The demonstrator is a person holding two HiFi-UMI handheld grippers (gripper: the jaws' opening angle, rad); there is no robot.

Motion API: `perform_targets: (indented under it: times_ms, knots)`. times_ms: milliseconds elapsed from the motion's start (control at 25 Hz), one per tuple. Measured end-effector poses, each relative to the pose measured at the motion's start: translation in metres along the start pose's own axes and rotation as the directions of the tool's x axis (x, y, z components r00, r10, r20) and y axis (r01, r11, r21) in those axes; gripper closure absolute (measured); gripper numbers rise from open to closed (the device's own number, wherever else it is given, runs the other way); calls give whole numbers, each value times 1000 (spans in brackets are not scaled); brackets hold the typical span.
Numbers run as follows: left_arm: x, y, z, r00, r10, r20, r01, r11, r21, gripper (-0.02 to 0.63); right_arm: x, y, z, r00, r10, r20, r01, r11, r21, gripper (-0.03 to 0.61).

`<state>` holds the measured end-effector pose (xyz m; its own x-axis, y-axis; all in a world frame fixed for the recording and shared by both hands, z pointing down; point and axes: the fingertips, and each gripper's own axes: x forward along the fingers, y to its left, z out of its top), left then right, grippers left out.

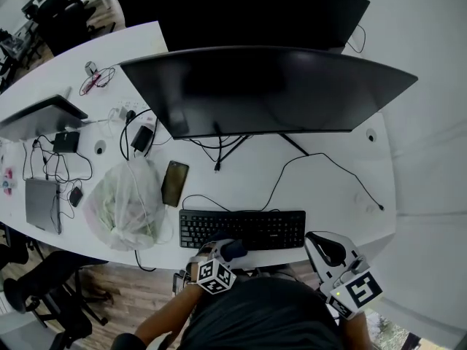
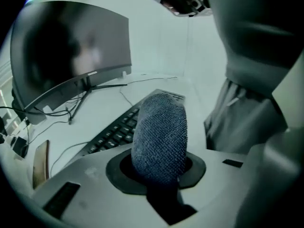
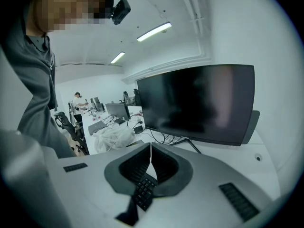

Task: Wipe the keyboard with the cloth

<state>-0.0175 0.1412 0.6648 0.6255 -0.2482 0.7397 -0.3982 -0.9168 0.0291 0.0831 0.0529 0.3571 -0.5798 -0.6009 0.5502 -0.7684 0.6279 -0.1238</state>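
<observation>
A: What sits on the surface [image 1: 328,173]?
B: A wide dark monitor [image 1: 270,90] at the back, a white plastic bag [image 1: 128,203] at the left, and the black keyboard [image 1: 244,228] near the front edge, just right of the bag.
A: And the grippers?
B: The left gripper [image 1: 222,252] is at the keyboard's front edge, its fingers [image 2: 118,172] pinching a blue cloth [image 2: 159,137]. I cannot tell whether the cloth touches the keys. The right gripper [image 1: 328,250] hangs past the keyboard's right end, fingers pressed together with nothing between them.
</observation>
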Motion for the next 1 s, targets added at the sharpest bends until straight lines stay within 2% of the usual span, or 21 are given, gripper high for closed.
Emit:
perform_targets:
  times_ms: [40,120,280,360,440,560,640,720,800,880,920,1000]
  knots:
    - [-3,-12,-2,1000,-18,-4,18,1000,17,529,-1,-2,-1,1000,-7,0,7,1000,8,568]
    - [-7,-9,1,1000,6,9,-6,998,55,529,-3,-2,-4,1000,-11,-4,11,1000,18,568]
    - [-8,74,30,986,155,59,-160,983,85,529,2,9,-4,1000,25,-9,-25,1000,1,568]
    - [-2,98,32,984,175,44,-177,982,60,529,5,14,-4,999,38,-7,-38,999,-5,568]
    - [6,87,22,988,156,19,-156,987,34,529,4,14,-7,999,37,-10,-37,999,0,568]
    - [3,34,8,996,90,8,-90,995,32,531,1,7,-12,1000,23,-18,-22,1000,12,569]
    - [-1,-2,0,1000,15,-11,-15,998,66,531,-1,2,-15,1000,11,-23,-10,1000,29,568]
    - [-5,-13,-2,1000,2,-17,0,994,109,531,0,2,-17,1000,9,-28,-8,999,44,568]
    - [-6,11,7,999,50,6,-50,991,128,531,2,4,-16,1000,16,-27,-15,999,48,568]
    - [-5,53,19,991,129,32,-132,983,129,531,6,8,-16,999,29,-26,-28,999,44,568]
    - [-4,72,23,986,160,37,-163,979,119,531,8,10,-15,999,36,-26,-35,999,42,568]
    - [1,89,22,984,175,26,-176,982,69,531,11,14,-15,999,46,-25,-45,998,38,568]
